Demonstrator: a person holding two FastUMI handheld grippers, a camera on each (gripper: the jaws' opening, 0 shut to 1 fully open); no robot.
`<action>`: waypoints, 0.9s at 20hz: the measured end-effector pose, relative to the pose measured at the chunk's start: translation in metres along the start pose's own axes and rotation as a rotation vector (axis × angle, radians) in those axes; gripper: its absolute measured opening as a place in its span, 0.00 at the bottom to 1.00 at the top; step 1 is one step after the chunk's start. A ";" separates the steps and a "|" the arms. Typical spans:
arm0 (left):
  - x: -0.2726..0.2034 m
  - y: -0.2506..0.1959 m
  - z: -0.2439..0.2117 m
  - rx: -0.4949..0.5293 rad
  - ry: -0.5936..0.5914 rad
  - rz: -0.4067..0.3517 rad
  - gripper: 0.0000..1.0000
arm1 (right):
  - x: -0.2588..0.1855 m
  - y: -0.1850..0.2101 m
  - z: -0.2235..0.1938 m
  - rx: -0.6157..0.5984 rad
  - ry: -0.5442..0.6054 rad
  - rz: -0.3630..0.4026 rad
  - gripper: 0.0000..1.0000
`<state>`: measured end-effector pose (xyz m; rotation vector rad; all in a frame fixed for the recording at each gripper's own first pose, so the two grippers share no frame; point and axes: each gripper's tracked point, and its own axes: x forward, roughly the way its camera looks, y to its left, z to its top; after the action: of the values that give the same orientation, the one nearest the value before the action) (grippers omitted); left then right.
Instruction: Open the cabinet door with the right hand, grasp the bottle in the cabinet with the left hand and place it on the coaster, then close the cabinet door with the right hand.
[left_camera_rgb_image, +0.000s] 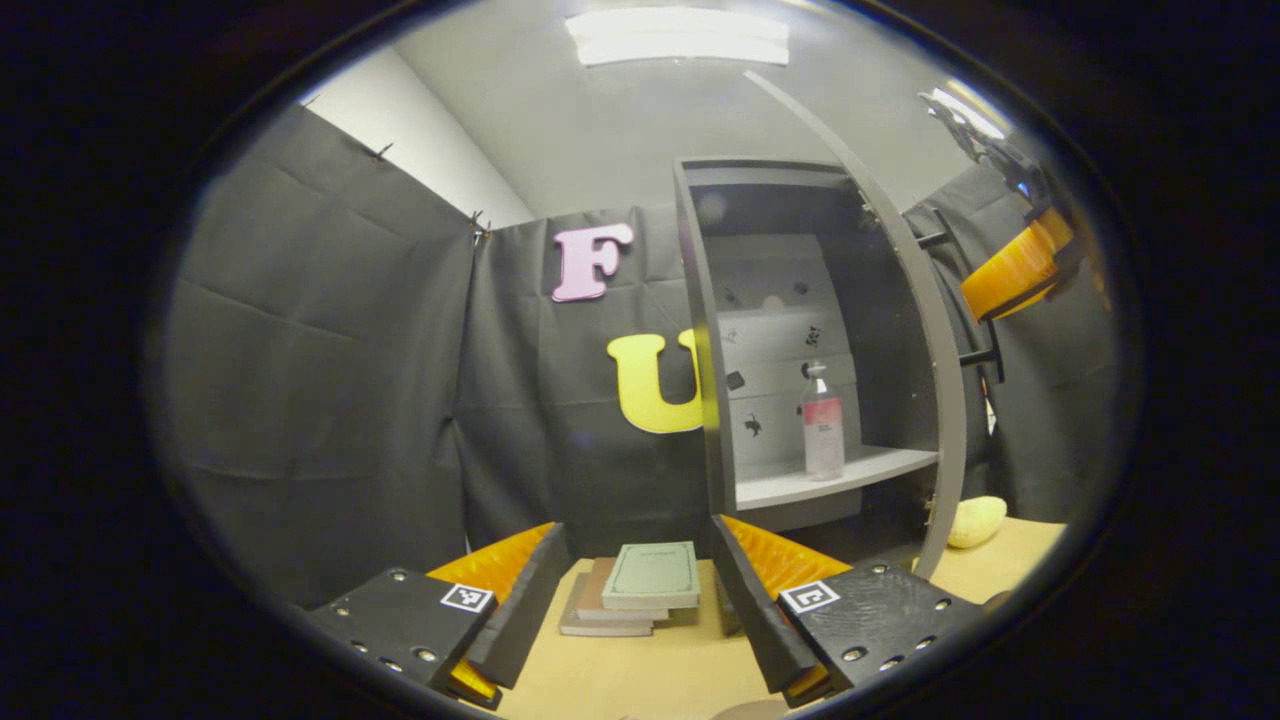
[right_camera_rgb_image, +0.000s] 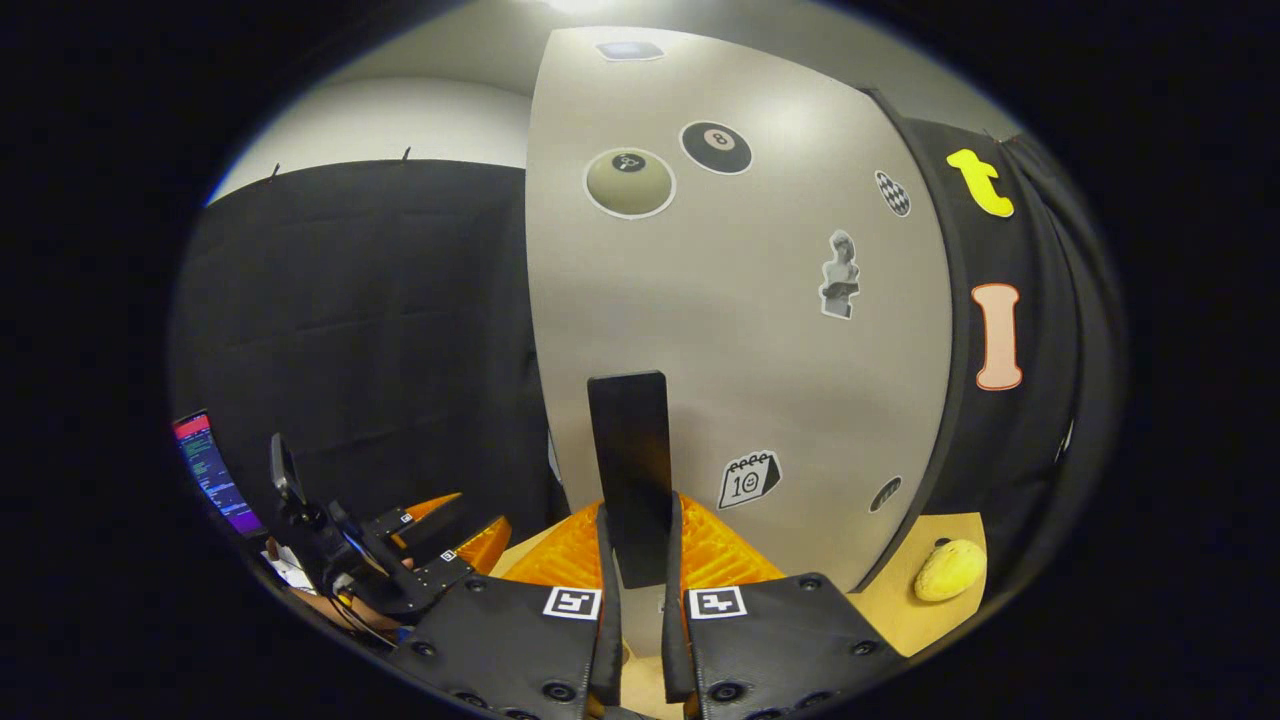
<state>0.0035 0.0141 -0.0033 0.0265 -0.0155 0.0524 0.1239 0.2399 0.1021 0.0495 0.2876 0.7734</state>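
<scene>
With the right gripper (right_camera_rgb_image: 637, 560) clamping the handle (right_camera_rgb_image: 630, 470) of the opened cabinet door (right_camera_rgb_image: 740, 330), the left gripper (left_camera_rgb_image: 640, 600) is waiting open-jawed, the bottle (left_camera_rgb_image: 822, 425) sitting ungrasped on its shelf (left_camera_rgb_image: 880, 465).

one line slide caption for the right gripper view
Right tongs shut on the cabinet door's black handle.

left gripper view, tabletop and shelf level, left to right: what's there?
Stack of books → bottle on the cabinet shelf → open cabinet door, seen edge-on → yellow lemon-like object on the table.
</scene>
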 end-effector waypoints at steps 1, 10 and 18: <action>-0.001 -0.009 0.001 0.000 -0.001 -0.005 0.87 | -0.001 -0.002 -0.001 0.001 0.000 0.009 0.18; -0.006 -0.084 0.012 0.007 0.001 -0.075 0.87 | -0.019 -0.015 -0.003 0.021 -0.009 0.077 0.18; -0.012 -0.146 0.017 -0.007 -0.006 -0.125 0.87 | -0.042 -0.027 -0.008 0.077 -0.016 0.096 0.17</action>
<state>-0.0008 -0.1322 0.0096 0.0206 -0.0197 -0.0725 0.1118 0.1910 0.1005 0.1430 0.3015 0.8565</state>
